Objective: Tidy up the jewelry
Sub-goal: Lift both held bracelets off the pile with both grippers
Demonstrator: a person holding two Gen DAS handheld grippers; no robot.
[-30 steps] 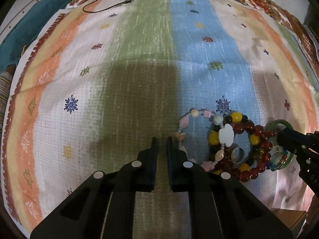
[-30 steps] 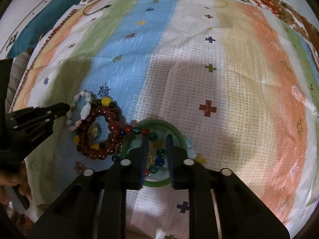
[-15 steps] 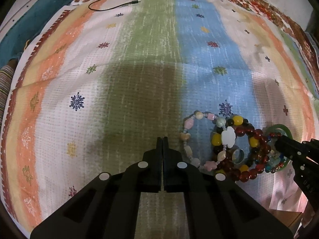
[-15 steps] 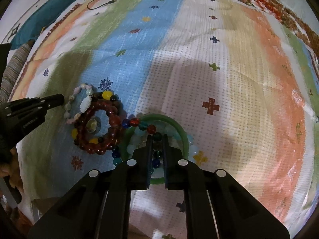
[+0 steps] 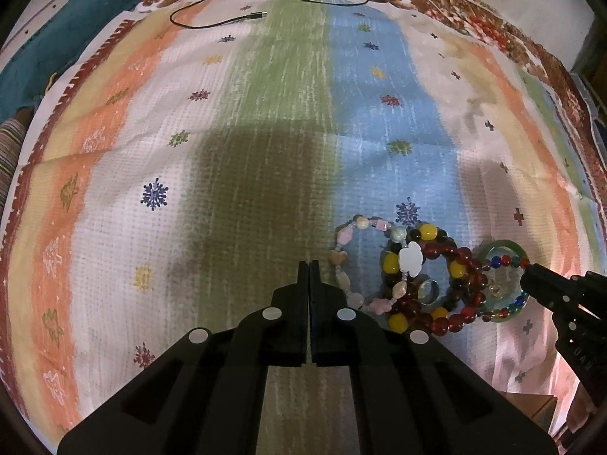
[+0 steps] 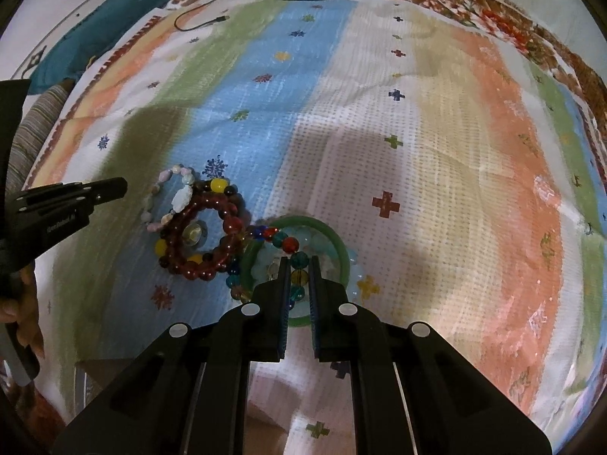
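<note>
Your L gripper (image 5: 309, 265) now pinched fully closed, empty, R gripper (image 6: 297, 265) narrowed around multicolor bead bracelet (image 6: 297, 276) strand, over green bangle (image 6: 322, 227).

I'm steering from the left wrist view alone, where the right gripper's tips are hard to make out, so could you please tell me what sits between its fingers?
Observer: The right gripper straddles the multicoloured bead bracelet, with a yellow bead between its fingers.
Operator: Thank you. Are the pads actually gripping it?
Observer: I cannot tell. The gap is narrow, roughly the bead's width.
Operator: Is anything else there that I might snag?
Observer: Yes, a pale blue bead bracelet shows at the right rim of the green bangle, close to the right finger.
</note>
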